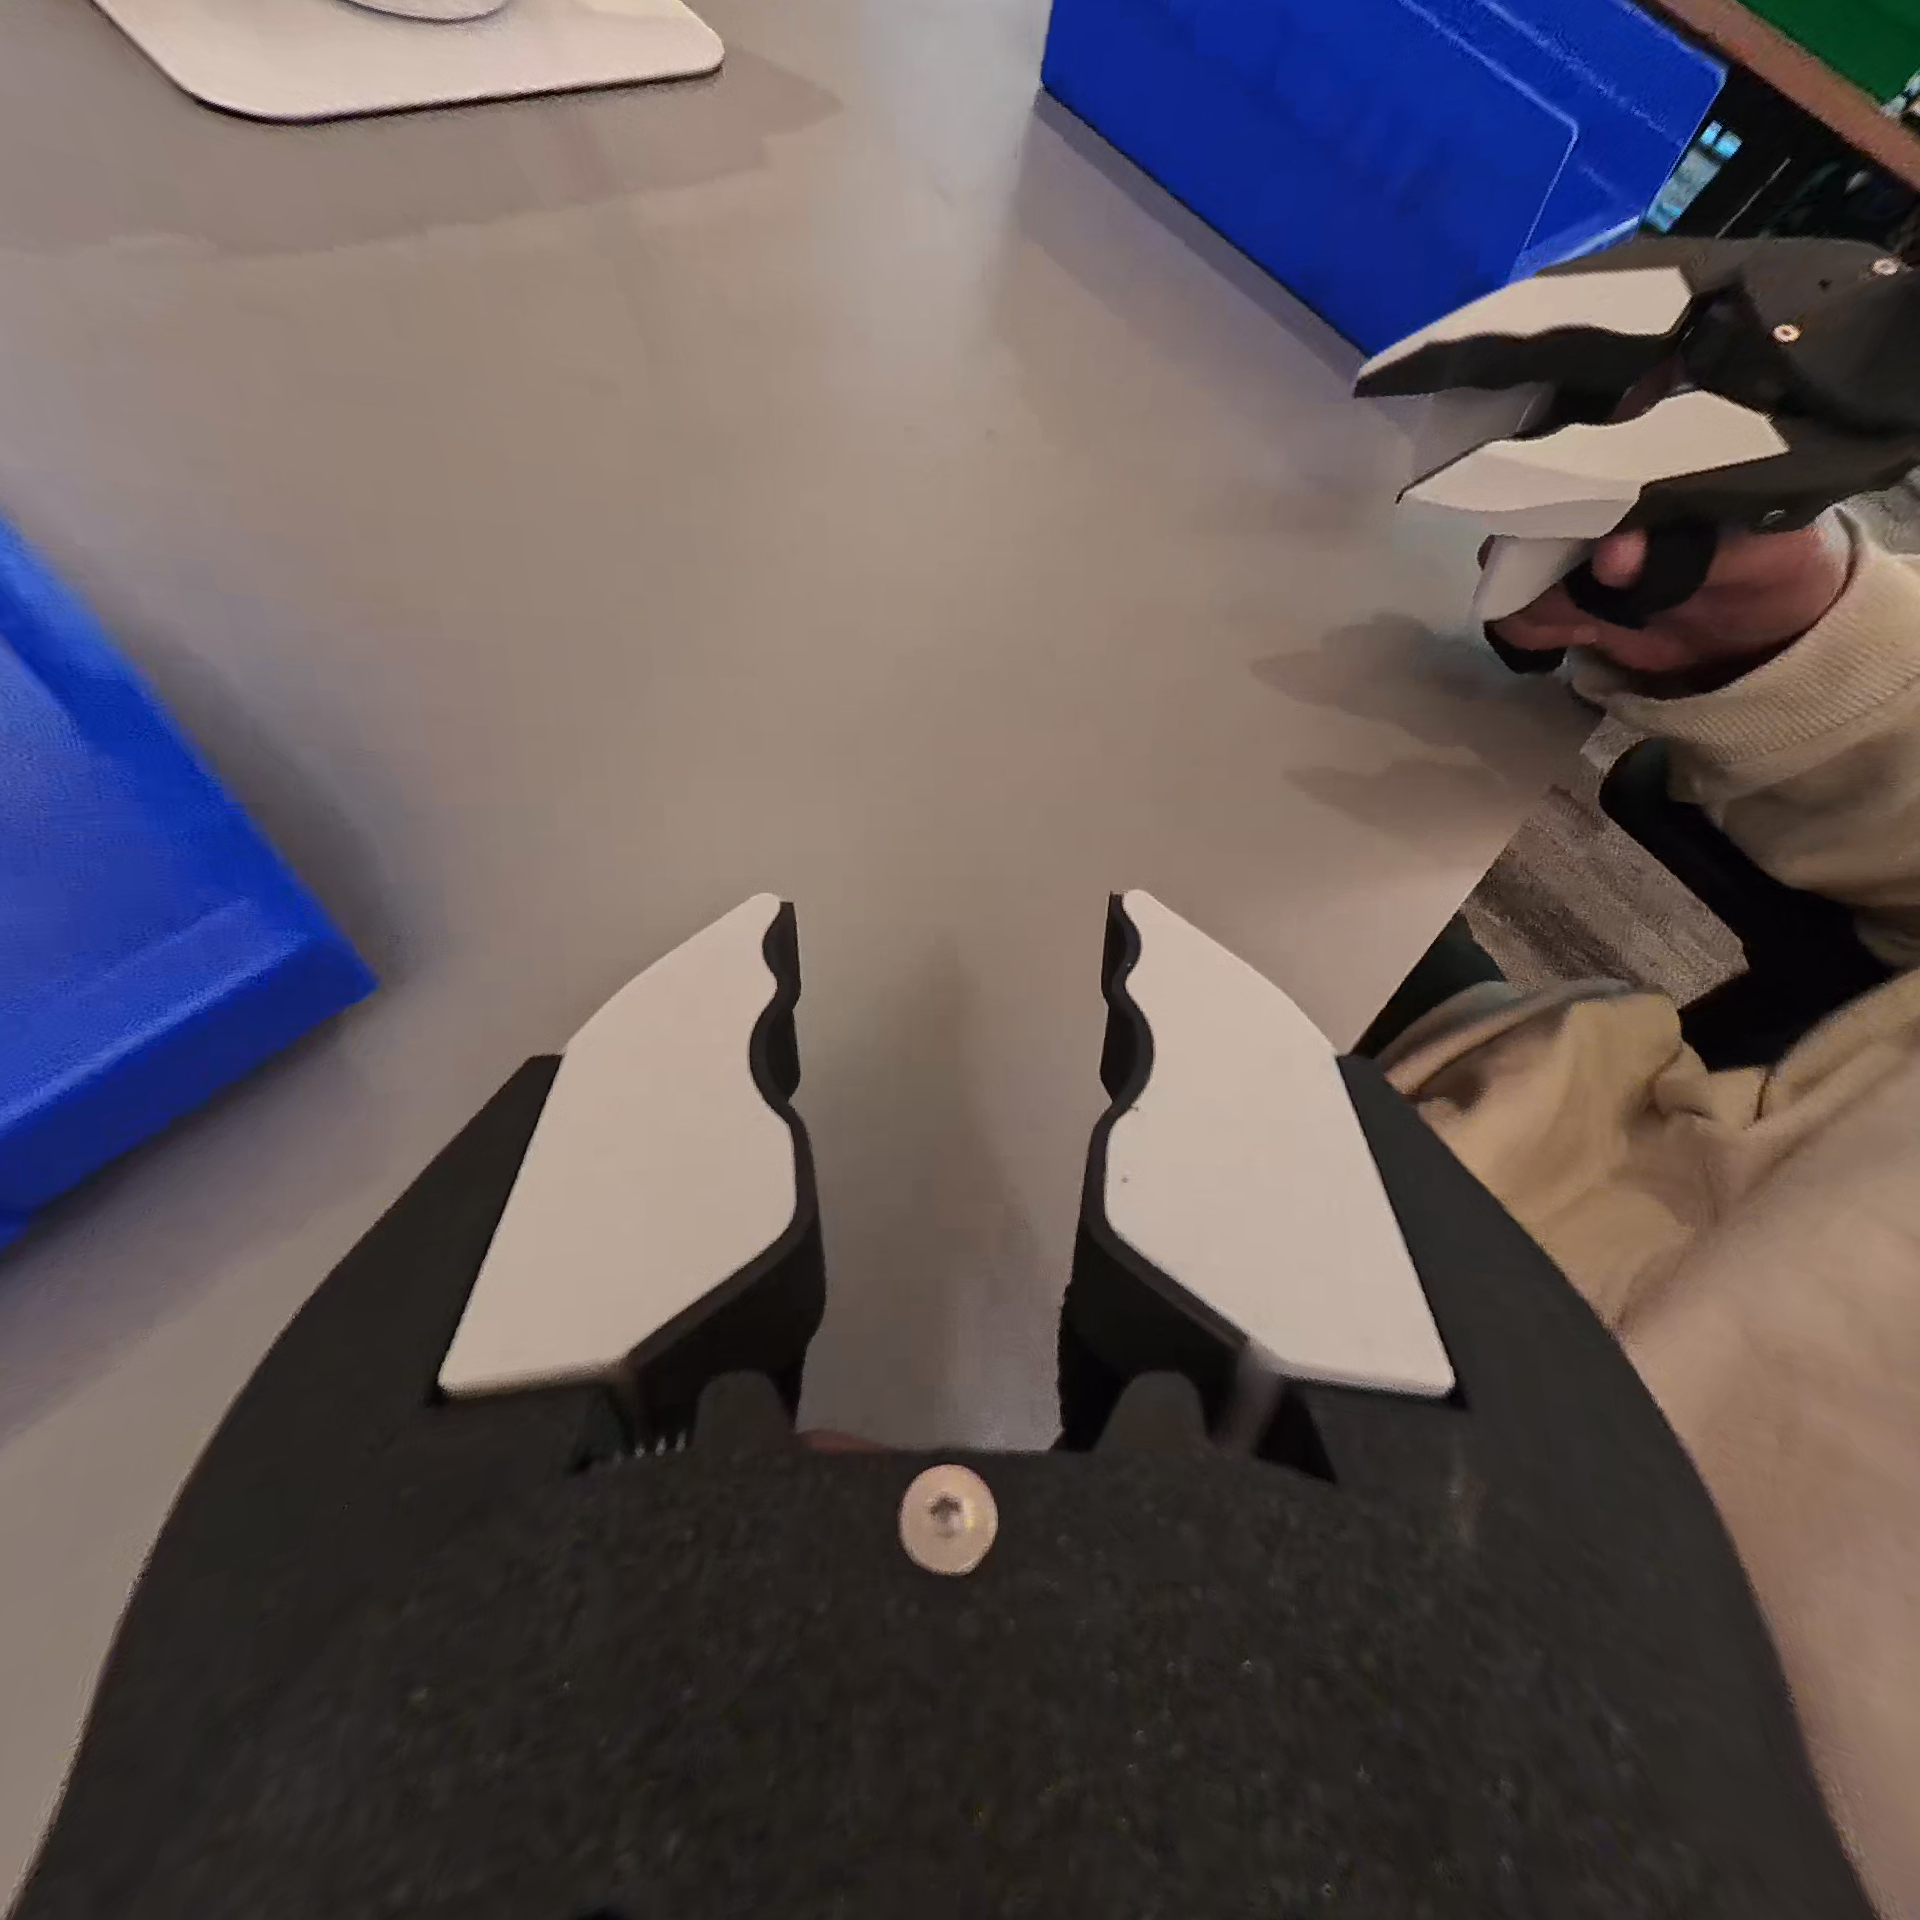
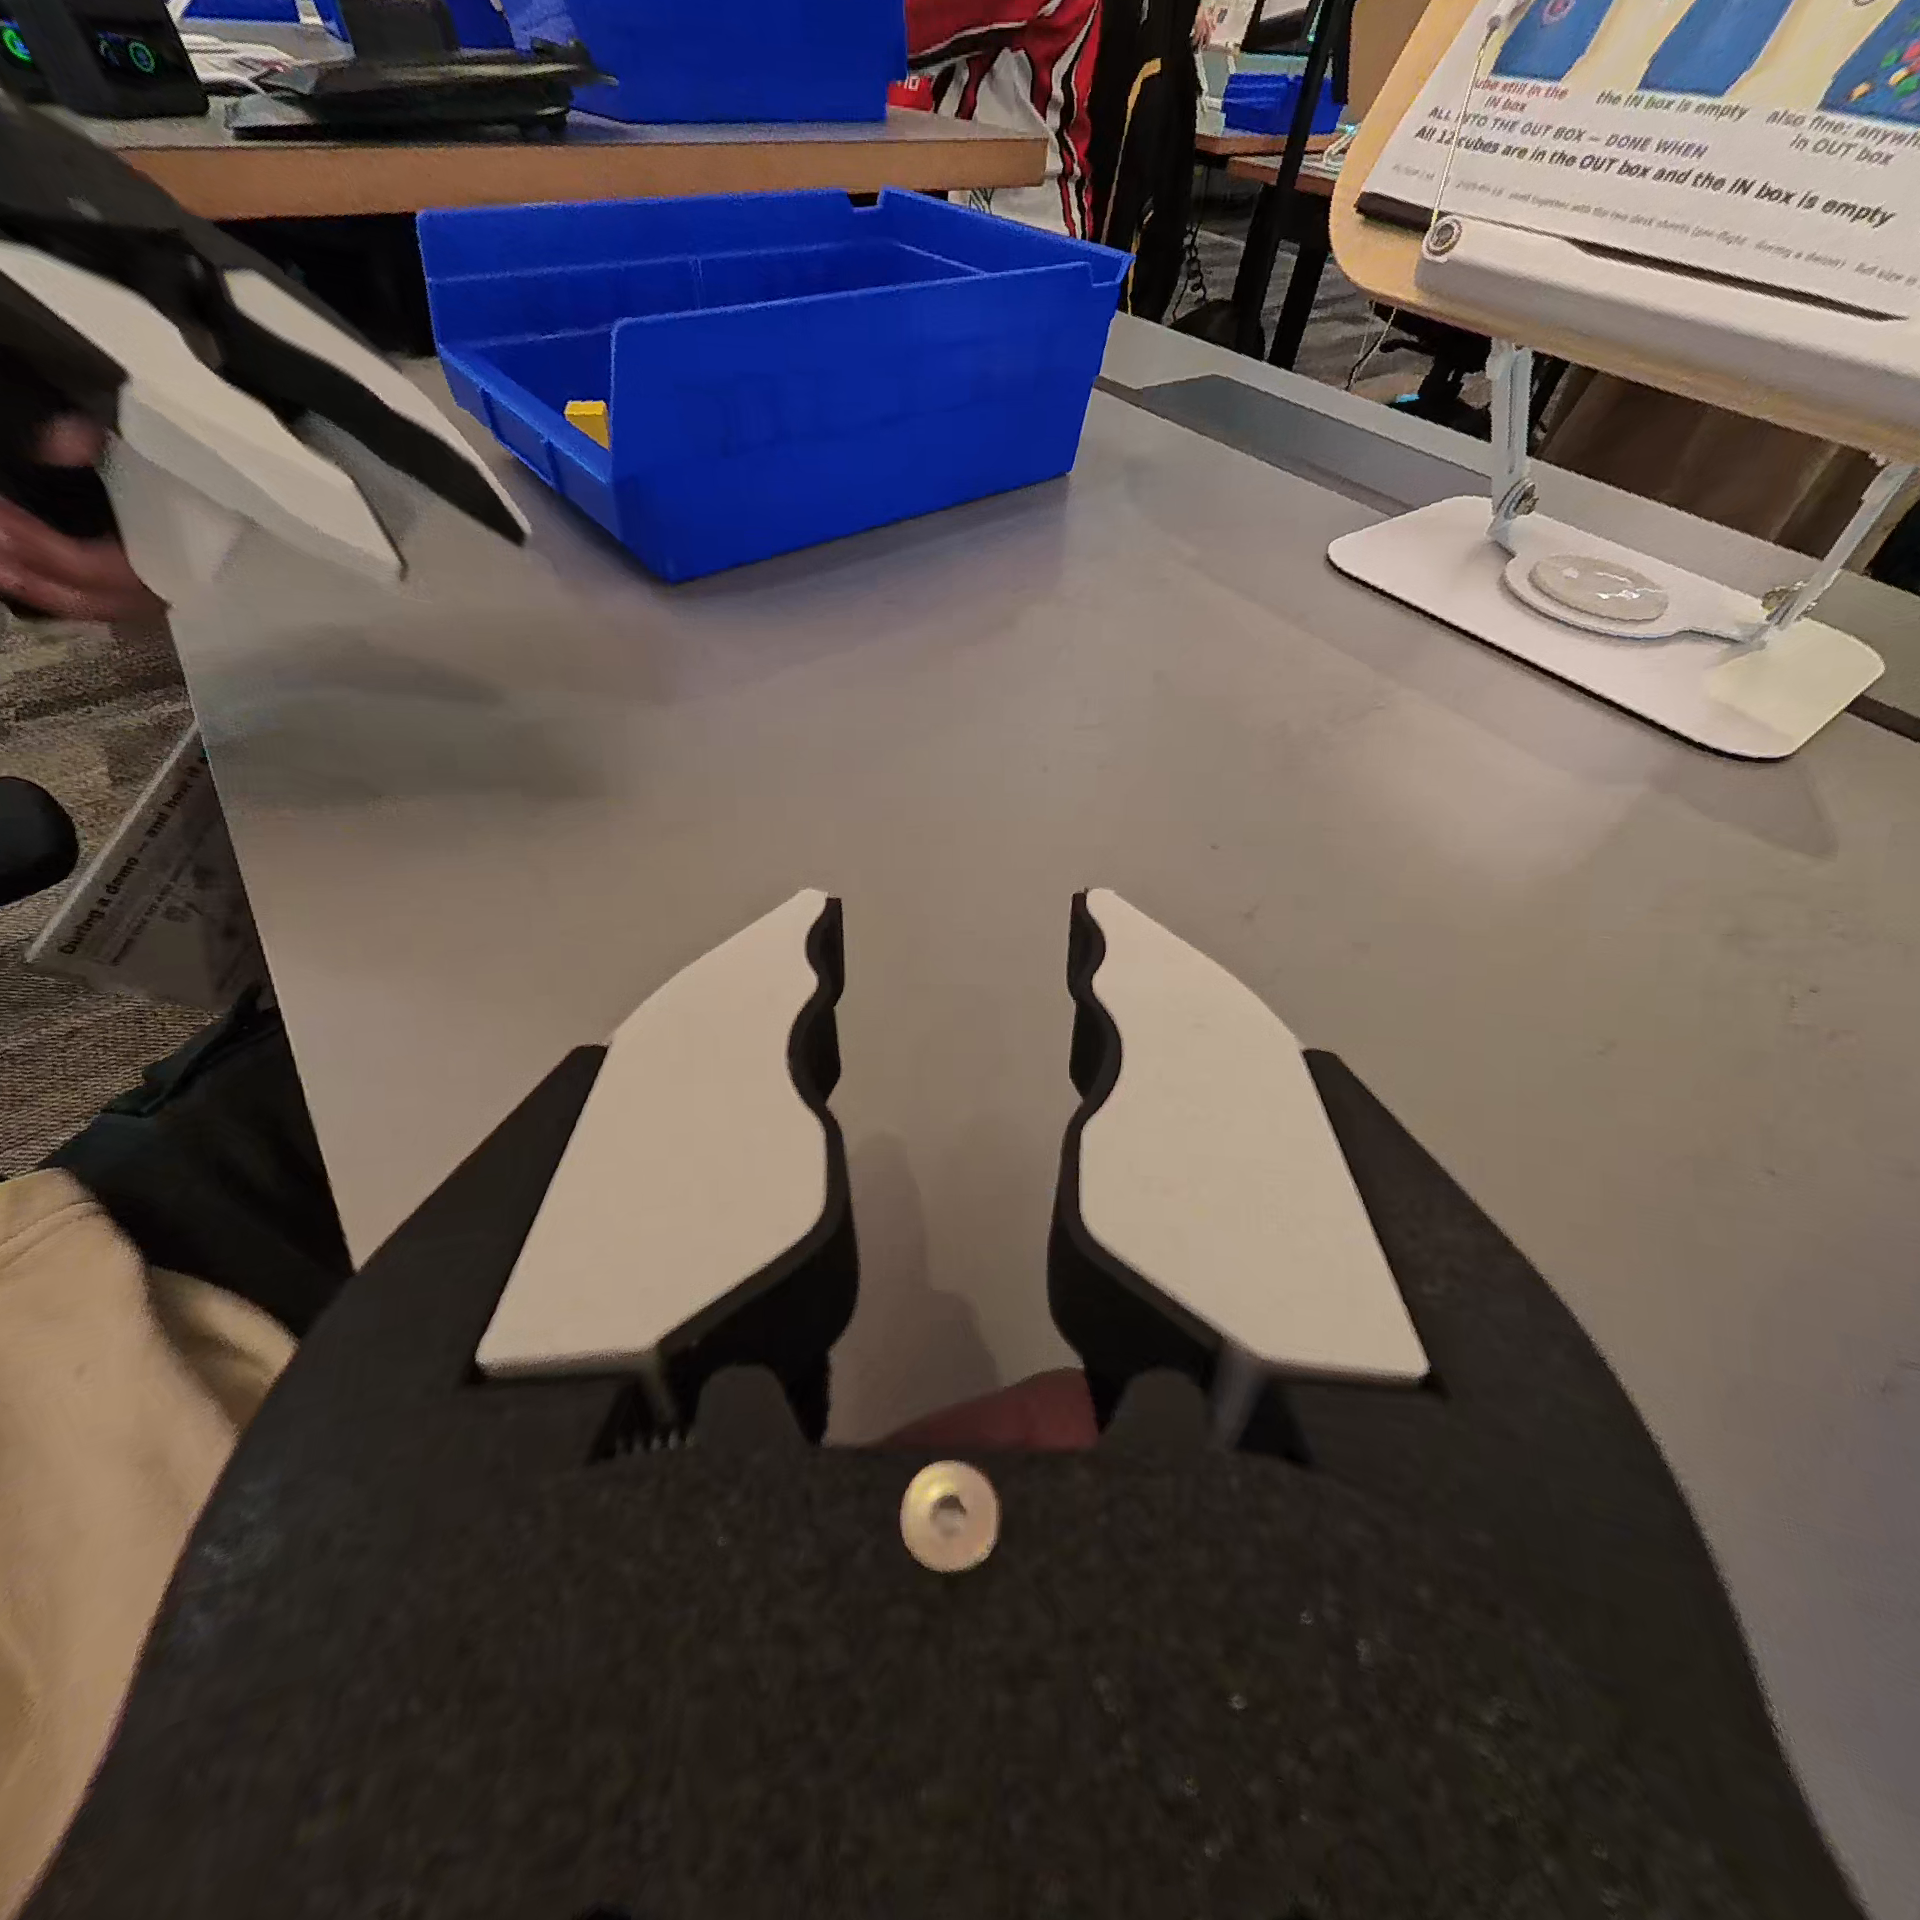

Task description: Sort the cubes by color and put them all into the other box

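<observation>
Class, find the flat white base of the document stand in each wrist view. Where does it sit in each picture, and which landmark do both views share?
Left wrist view: white stand base at the top edge, left of centre, cut off by the frame.
Right wrist view: white stand base at the right side, above mid-height.
Shared landmark: the grey table it rests on.

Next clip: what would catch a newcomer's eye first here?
The bright blue box at the far end of the grey table, with a yellow cube showing through its cut-out wall. Then the two open claws, left claw and right claw, both empty above bare tabletop.
</observation>
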Available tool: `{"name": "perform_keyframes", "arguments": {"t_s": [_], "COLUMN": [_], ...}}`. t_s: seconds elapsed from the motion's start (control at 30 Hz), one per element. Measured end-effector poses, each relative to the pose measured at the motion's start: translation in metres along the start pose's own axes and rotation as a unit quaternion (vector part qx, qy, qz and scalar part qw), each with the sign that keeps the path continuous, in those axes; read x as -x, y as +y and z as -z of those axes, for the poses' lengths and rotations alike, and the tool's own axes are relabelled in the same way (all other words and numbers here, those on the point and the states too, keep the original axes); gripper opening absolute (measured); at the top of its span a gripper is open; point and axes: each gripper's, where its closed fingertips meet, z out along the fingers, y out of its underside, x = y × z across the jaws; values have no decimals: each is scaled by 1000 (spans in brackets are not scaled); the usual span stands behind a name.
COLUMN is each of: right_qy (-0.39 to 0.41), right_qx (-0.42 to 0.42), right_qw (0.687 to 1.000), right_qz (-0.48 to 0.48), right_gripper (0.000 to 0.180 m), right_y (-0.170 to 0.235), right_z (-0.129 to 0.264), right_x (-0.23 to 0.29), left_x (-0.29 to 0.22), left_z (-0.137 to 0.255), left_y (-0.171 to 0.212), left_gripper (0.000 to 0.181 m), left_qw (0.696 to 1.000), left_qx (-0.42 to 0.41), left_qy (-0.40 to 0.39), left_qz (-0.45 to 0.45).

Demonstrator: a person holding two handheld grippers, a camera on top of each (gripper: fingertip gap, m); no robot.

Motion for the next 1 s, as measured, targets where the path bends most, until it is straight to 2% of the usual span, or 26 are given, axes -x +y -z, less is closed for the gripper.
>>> {"name": "perform_keyframes", "arguments": {"t_s": [0.1, 0.2, 0.27, 0.37, 0.53, 0.67, 0.8, 1.0], "right_qy": [-3, -8, -12, -19, -21, -21, -23, -23], "right_qx": [4, 2, 2, 1, 6, 9, 16, 19], "right_qw": [1000, 1000, 1000, 1000, 1000, 1000, 1000, 1000], "right_qz": [-1, -5, -6, -7, -2, 4, 7, 10], "right_gripper": [41, 40, 40, 40, 39, 39, 39, 38], "right_y": [3, 3, 4, 4, 5, 7, 12, 13], "right_z": [0, 1, 2, 2, 4, 6, 7, 8], "right_x": [-2, -4, -6, -8, -11, -9, -8, -6], "left_x": [37, 102, 146, 194, 252, 260, 261, 276], "left_z": [31, 66, 82, 93, 93, 93, 90, 88], "left_y": [-7, -15, -18, -13, -2, 18, 31, 44], "left_gripper": [56, 51, 51, 51, 49, 49, 49, 46], "left_qw": [996, 968, 931, 866, 783, 744, 737, 725], "left_qx": [57, 171, 267, 413, 564, 630, 646, 660], "left_qy": [-62, -168, -212, -197, -172, -131, -105, -110], "left_qz": [-20, -74, -129, -200, -198, -181, -169, -163]}}
